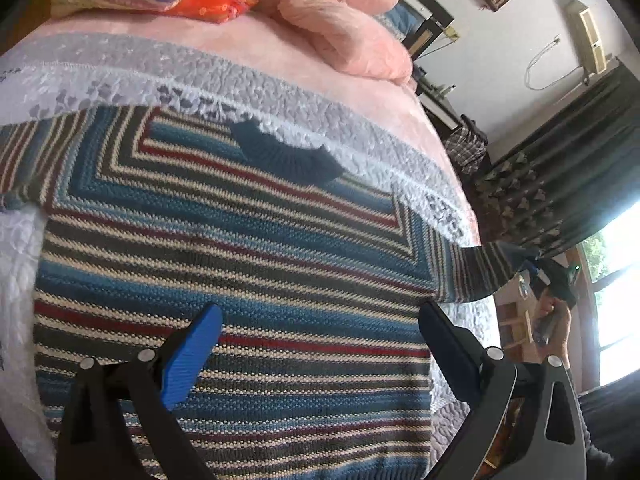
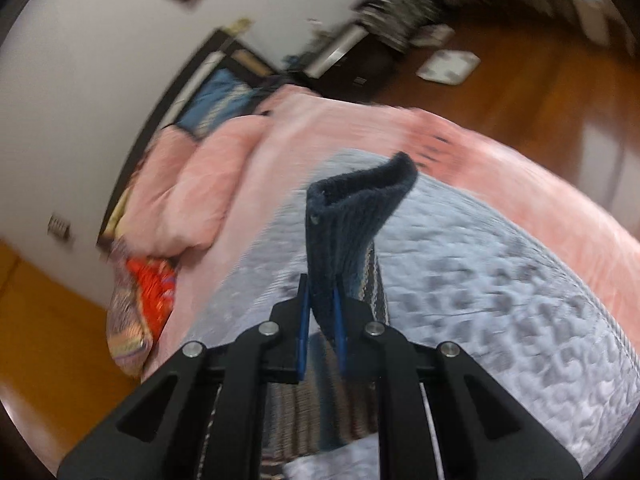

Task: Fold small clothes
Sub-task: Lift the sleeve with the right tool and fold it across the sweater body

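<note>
Striped sweater lies spread flat on the grey quilted bedspread, its dark blue collar toward twelve o'clock in the left wrist view. Left gripper hangs above the sweater's body, fingers spread wide, nothing between them, blue pad showing at seven o'clock. Right gripper is clamped tight on the dark blue ribbed cuff, which stands up from the pinch toward twelve o'clock, the striped sleeve trailing below it. Pink pillows sit off at one o'clock. The right view is blurred.
</note>
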Demonstrator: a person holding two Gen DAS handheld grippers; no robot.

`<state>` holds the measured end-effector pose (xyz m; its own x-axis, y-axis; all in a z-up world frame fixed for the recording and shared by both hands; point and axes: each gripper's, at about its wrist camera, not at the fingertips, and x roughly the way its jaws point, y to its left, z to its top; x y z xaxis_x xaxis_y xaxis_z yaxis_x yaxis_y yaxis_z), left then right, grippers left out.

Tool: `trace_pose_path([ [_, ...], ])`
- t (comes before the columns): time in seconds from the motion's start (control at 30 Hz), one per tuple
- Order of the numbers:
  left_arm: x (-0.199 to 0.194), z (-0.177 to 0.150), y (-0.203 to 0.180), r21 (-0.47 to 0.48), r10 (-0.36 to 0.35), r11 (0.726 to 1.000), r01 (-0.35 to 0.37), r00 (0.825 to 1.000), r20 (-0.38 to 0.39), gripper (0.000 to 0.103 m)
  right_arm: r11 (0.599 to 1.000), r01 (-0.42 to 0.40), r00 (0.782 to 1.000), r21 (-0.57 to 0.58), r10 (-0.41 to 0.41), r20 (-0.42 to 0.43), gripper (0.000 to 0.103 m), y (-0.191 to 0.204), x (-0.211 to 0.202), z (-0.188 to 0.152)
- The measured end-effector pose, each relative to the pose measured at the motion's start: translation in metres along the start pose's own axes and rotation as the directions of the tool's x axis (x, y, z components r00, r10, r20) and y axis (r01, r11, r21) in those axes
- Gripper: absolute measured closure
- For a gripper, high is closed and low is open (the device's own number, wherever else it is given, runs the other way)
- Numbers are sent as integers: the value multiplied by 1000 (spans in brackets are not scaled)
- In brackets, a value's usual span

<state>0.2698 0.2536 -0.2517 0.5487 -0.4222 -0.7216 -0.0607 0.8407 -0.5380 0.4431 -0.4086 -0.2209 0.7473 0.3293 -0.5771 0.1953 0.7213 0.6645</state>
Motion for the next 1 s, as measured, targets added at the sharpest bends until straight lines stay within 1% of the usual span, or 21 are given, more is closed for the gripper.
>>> trace_pose_path([
  [0.1,-13,3,-4,10,-16,1000,16,1000,21,4,995,-28,999,-95,30,15,94,53,-8,-17],
  [0.17,-21,7,-6,14,-30,999,29,999,35,4,989,-47,999,-143,49,9,93,80,-8,-29],
  [0.23,-26,11,-9,22,-37,999,36,998,43,4,979,-66,998,-193,67,-5,93,112,-4,-49],
  [0.27,-28,14,-10,30,-40,999,39,998,48,4,976,-71,997,-205,70,-12,93,116,-3,-56],
  [0.37,-30,21,-13,52,-45,998,43,998,53,4,959,-82,996,-272,71,-50,93,151,13,-89],
  [0.4,-30,23,-13,57,-49,997,46,997,52,4,956,-87,995,-281,72,-63,93,158,17,-94],
  [0.5,-25,28,-13,67,-52,997,49,998,44,4,932,-80,993,-353,44,-109,93,183,43,-133],
  [0.57,-19,31,-11,70,-59,996,56,998,34,4,919,-77,991,-386,27,-134,93,192,56,-152],
  [0.63,-12,33,-9,72,-59,996,57,998,24,4,892,-51,988,-450,-20,-152,93,205,74,-179],
  [0.73,7,40,-4,55,-83,995,84,996,-5,4,840,-15,981,-543,-93,-171,93,218,100,-219],
  [0.77,12,42,-3,46,-96,994,96,995,-13,4,810,2,976,-587,-128,-174,93,222,111,-236],
  [0.9,43,52,-1,2,-153,988,153,987,-58,4,720,36,960,-693,-218,-176,93,224,141,-288],
  [1.0,73,58,-1,-47,-200,979,196,974,-101,4,666,45,946,-744,-268,-182,85,218,159,-314],
])
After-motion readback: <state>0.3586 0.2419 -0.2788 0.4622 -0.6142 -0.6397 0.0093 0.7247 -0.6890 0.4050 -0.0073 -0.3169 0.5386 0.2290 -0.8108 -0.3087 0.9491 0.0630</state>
